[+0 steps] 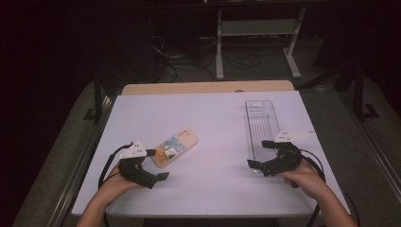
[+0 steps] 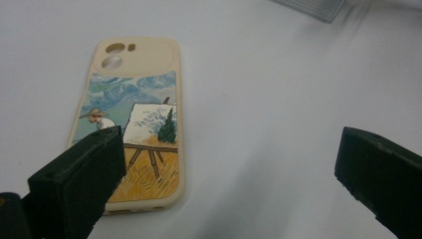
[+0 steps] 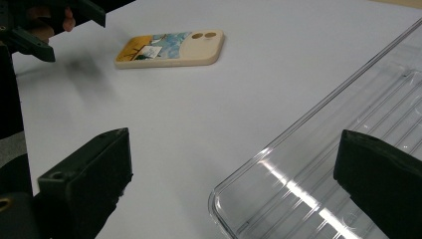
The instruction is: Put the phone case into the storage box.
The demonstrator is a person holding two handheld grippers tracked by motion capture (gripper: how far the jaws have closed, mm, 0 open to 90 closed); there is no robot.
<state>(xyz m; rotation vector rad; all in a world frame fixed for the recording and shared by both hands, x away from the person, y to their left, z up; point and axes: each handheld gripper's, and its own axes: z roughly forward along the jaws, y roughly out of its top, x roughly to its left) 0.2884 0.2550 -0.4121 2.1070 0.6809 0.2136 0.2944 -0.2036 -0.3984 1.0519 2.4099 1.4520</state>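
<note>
L tongs (image 1: 159,164) sat at the near-left of the white surface (image 1: 213,118), held in the person's L hand (image 1: 113,185). Jaws were spread wide w/ nothing between them: released. The case (image 1: 175,147), a cream phone case w/ a painted scene of a figure at an easel, lay flat on the surface just beyond and beside those tongs, camera cut-outs at its far end. In the left gripper view the case (image 2: 132,119) lay ahead, its near corner partly behind the tongs' L jaw; the jaw looked to be above it, not pressing on it. R jaw stood over bare surface, well apart from the case.

R tongs (image 1: 261,153) were at the near-right, in the R hand (image 1: 302,177), also released and empty, jaws wide. They hovered at the near end of the tray (image 1: 261,124), a long clear plastic one w/ a ribbed floor, lying lengthwise away from the person. In the right gripper view the tray's (image 3: 308,164) near corner lay between the jaws; contact couldn't be told. Case (image 3: 171,47) showed farther off, well apart from the tray.
</note>
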